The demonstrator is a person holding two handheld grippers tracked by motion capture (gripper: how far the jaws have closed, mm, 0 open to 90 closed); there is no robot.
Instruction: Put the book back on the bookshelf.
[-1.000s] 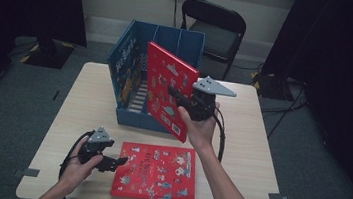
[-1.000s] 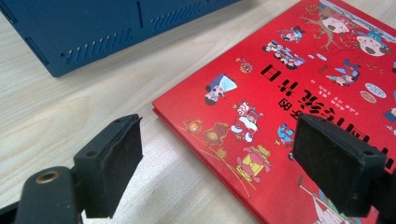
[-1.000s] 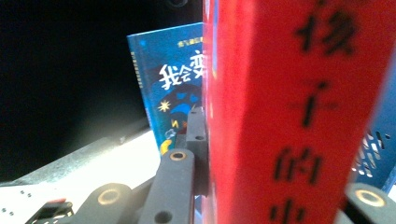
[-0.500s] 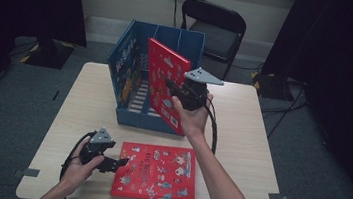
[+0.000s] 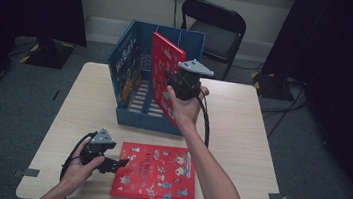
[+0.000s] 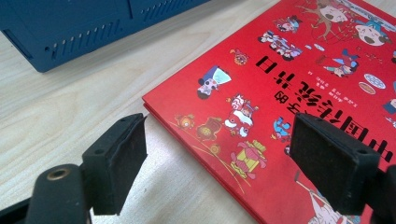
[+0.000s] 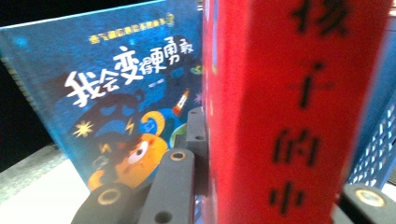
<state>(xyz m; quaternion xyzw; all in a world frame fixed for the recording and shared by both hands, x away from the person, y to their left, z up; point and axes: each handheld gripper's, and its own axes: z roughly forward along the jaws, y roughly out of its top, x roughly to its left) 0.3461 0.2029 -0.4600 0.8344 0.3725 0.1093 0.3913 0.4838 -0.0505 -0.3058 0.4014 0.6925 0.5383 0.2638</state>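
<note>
A red picture book stands upright over the blue crate, and my right gripper is shut on its near edge. In the right gripper view the red book sits clamped between the jaws of my right gripper, with a blue book leaning behind it. That blue book rests against the crate's left wall. A second red book lies flat near the table's front edge. My left gripper is open at its left edge. In the left gripper view my left gripper straddles the corner of this book without pressing on it.
The wooden table has bare room to the right of the crate and along its left side. A black folding chair stands behind the table. The crate's blue wall lies just beyond the flat book.
My right gripper has carried the upright red book to the left and away from me, farther over the crate. The left gripper has stayed at the flat book's edge.
</note>
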